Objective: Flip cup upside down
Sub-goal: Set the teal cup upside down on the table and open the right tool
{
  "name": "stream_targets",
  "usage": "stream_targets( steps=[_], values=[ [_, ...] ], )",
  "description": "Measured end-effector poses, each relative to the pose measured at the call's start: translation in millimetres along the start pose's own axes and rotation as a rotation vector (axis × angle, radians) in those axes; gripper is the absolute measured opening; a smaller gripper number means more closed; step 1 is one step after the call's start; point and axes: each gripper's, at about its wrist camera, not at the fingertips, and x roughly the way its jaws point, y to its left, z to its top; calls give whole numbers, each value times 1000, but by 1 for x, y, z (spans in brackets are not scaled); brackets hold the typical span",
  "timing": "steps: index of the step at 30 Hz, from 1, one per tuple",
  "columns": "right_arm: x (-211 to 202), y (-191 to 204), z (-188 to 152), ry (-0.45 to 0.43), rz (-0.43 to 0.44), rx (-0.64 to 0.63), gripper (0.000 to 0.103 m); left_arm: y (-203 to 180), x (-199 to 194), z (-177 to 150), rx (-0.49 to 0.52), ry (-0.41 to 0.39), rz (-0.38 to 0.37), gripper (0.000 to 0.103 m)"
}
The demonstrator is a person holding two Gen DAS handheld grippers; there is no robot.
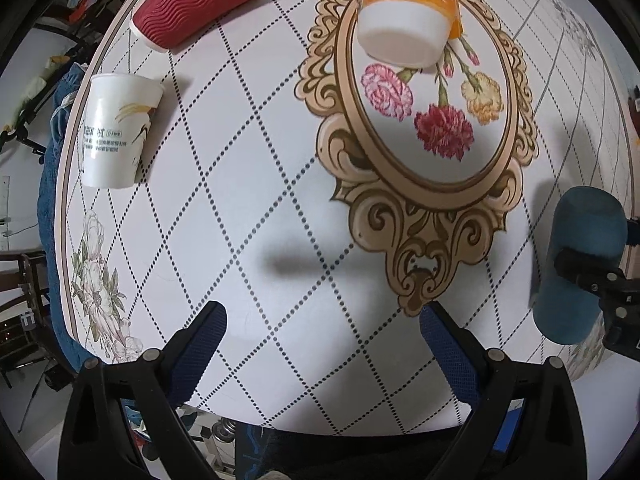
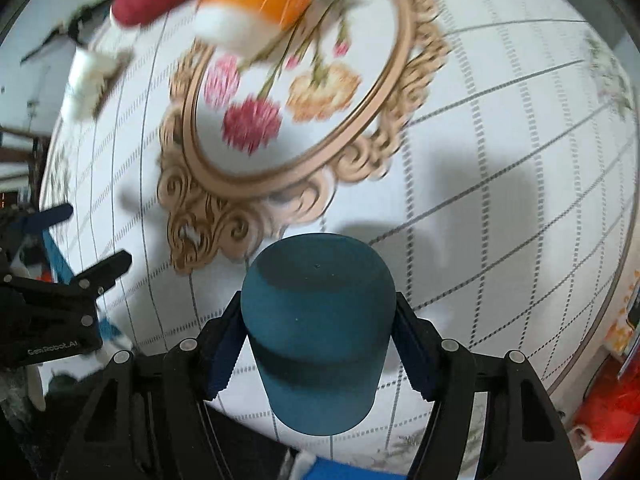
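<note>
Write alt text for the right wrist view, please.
A hand-held gripper clamps a dark teal cup, closed base facing the camera, above a white round table printed with flowers. Blurred orange-and-white cup and red cup stand beyond.

The right hand-held gripper [image 2: 320, 332] clamps a teal cup [image 2: 318, 332], apparently base-forward, above the tabletop [image 2: 500, 168], which is motion-blurred.

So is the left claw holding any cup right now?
No, the left claw is open over the bare tablecloth; the teal cup sits in the right claw.
</note>
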Motion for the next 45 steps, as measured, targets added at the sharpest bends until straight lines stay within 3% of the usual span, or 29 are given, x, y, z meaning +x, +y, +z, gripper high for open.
stream_targets(
  steps=[7, 12, 15, 22, 30, 33, 38, 45],
  values=[
    [-47, -15, -1, -299, -1, 97, 71, 11, -5, 21, -15, -13, 1, 99],
    [-44, 7, 4, -513, -34, 137, 71, 12, -8, 32, -8, -11, 9, 99],
    [-32, 22, 6, -586, -61, 128, 71, 15, -5, 33, 0, -10, 13, 99],
    [-22, 45, -5, -610, -117, 77, 71, 10, 1, 32, 21, -15, 23, 99],
    [-21, 45, -8, -527, -111, 114, 72, 12, -17, 25, 54, -70, 21, 99],
    [-27, 44, -13, -510, -108, 149, 84, 17, -33, 17, 71, -100, 13, 99],
    [-48, 46, -39, -487, -122, 230, 90, 8, -62, 13, 124, -174, 11, 99],
    [-75, 53, -89, -445, -258, 349, 96, 5, -91, -20, 144, -262, -20, 99]
  ],
)
